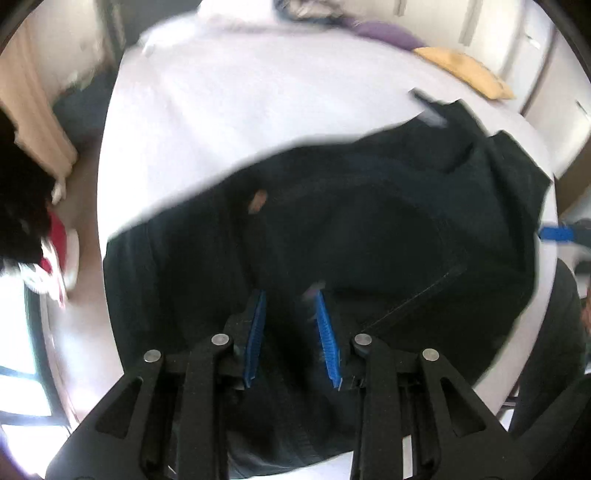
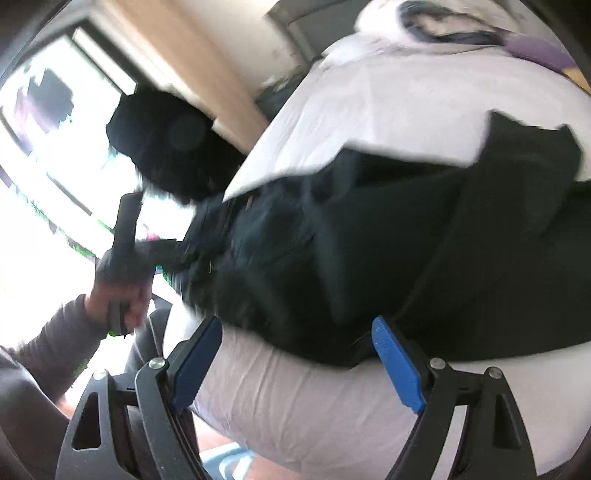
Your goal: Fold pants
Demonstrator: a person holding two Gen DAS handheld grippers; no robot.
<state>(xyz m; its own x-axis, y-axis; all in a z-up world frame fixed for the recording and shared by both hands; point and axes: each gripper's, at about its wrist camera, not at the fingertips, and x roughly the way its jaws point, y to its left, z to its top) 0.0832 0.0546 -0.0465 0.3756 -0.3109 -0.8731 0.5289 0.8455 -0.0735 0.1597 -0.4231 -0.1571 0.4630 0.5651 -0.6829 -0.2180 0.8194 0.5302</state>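
My left tool (image 1: 290, 301) clamped on black pants (image 1: 369, 221), my right tool (image 2: 297, 330) spread wide beside them, white bed (image 1: 258, 110) beneath

— What's sitting at the far end of the white sheet (image 1: 229, 110)?
— A purple cloth (image 1: 384, 33) is lying beside a yellow cloth (image 1: 465, 74).
— And off to the side?
— A beige curtain (image 2: 177, 62) is hanging by the bright window (image 2: 40, 147).
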